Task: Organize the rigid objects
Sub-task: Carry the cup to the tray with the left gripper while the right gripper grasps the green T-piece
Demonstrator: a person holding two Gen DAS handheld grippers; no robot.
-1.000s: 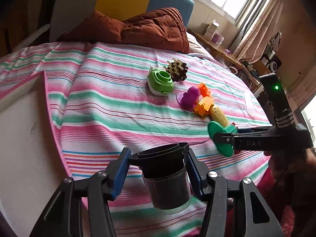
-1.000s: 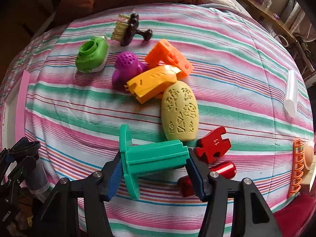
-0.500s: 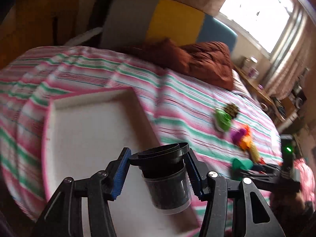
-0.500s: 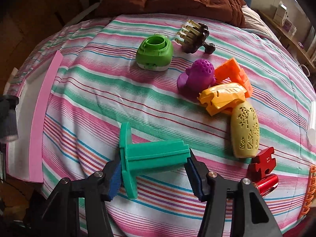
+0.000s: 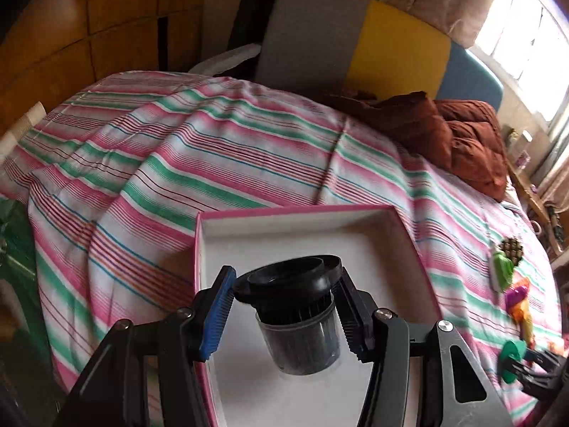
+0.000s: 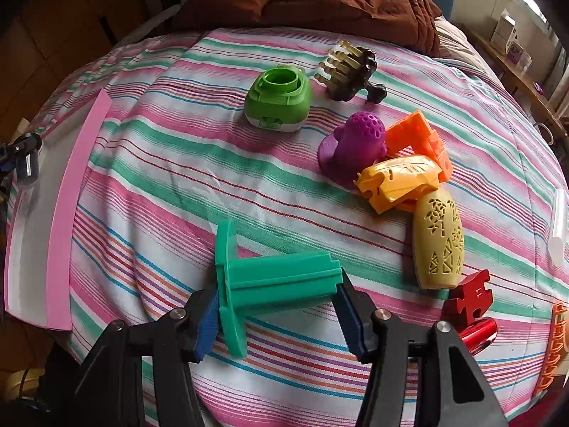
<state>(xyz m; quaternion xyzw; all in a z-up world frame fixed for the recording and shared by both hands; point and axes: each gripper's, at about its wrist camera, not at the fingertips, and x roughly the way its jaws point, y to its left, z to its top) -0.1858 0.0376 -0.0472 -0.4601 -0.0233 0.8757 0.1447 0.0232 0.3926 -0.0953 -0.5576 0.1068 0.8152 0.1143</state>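
My left gripper (image 5: pixel 284 306) is shut on a black ribbed cup with a clear lower half (image 5: pixel 298 323), held upright above the white inside of a pink-rimmed tray (image 5: pixel 355 238). In the right wrist view that same gripper (image 6: pixel 21 156) shows small at the far left, over the tray's pink rim (image 6: pixel 64 213). My right gripper (image 6: pixel 277 306) is shut on a teal spool-shaped piece (image 6: pixel 281 277), which lies sideways just above the striped bedspread. The right gripper also shows at the lower right of the left wrist view, with the teal piece (image 5: pixel 510 359) in it.
Loose on the bedspread are a green round toy (image 6: pixel 279 101), a brown bristle brush (image 6: pixel 350 71), a purple piece (image 6: pixel 355 146), two orange pieces (image 6: pixel 398 181), a yellow oval (image 6: pixel 439 238), a red puzzle piece (image 6: pixel 469 295) and a red cylinder (image 6: pixel 478 331). A brown quilt (image 6: pixel 320 0) lies behind them.
My left gripper swung away from the toys with the black cup and now hangs over the white tray. My right gripper shifted slightly, still gripping the teal piece.
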